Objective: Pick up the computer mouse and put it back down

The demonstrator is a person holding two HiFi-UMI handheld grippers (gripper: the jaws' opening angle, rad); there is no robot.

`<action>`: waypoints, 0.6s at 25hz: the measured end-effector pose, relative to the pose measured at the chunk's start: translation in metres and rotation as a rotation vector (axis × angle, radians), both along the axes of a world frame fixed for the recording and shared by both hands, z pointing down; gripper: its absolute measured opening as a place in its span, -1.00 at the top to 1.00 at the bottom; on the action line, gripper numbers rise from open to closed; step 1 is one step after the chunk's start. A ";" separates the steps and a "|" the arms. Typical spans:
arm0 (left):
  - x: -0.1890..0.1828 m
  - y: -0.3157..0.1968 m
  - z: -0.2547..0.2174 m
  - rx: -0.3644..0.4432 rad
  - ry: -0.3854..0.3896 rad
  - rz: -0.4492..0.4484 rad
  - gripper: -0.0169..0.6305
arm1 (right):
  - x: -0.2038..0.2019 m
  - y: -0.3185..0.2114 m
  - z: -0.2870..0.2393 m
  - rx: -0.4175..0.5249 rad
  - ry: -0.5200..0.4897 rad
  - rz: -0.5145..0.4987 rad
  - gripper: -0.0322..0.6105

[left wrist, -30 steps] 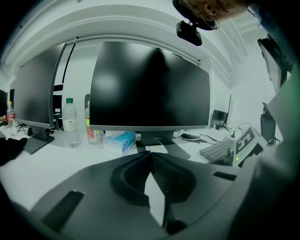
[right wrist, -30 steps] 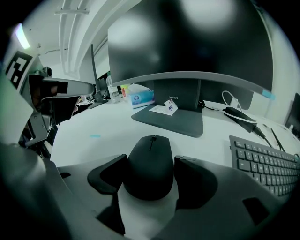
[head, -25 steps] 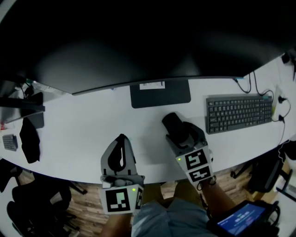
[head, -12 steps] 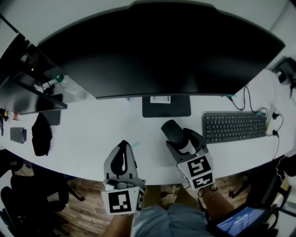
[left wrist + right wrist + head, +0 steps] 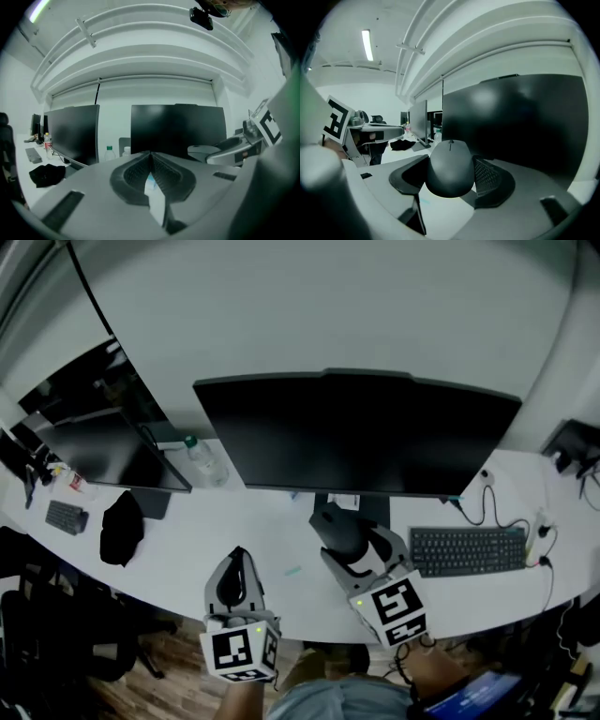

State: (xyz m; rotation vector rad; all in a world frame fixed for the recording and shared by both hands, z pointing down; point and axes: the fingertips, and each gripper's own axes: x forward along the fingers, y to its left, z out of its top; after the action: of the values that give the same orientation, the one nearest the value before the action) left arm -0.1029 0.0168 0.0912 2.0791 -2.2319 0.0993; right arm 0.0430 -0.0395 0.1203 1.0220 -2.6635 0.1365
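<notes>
A dark computer mouse (image 5: 336, 526) hangs above the white desk (image 5: 234, 517), in front of the big monitor's foot. My right gripper (image 5: 345, 542) is shut on it. In the right gripper view the mouse (image 5: 449, 168) fills the gap between the two fingers (image 5: 490, 180), which press its sides. My left gripper (image 5: 235, 563) is held up over the desk's front edge, left of the mouse. Its jaws (image 5: 150, 161) are shut together with nothing between them.
A wide black monitor (image 5: 356, 437) stands at the back, with a keyboard (image 5: 467, 549) and cables (image 5: 487, 493) to its right. At the left are a second monitor (image 5: 103, 442), a bottle (image 5: 202, 460), a black cloth (image 5: 120, 526) and a small keypad (image 5: 66, 517).
Both grippers have risen above the desk, the right one with the mouse still in it. The head view has tilted up, so the whole monitor and the wall now show.
</notes>
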 end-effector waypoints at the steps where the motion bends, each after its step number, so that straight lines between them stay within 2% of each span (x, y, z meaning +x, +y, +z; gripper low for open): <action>1: -0.003 0.002 -0.006 0.011 -0.002 -0.012 0.93 | -0.004 -0.001 -0.008 0.018 -0.005 -0.011 -0.04; 7: -0.006 0.014 -0.027 0.064 -0.018 -0.038 0.93 | -0.022 0.000 -0.030 0.074 -0.018 -0.053 -0.04; 15: -0.016 0.025 -0.031 0.080 -0.016 -0.058 0.93 | -0.039 0.009 -0.029 0.078 -0.010 -0.091 -0.04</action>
State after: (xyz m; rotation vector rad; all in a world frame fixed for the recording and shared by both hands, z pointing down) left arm -0.1185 0.0416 0.0601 2.0574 -2.3410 0.0227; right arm 0.0035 -0.0309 0.0918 0.9233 -2.7384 0.0193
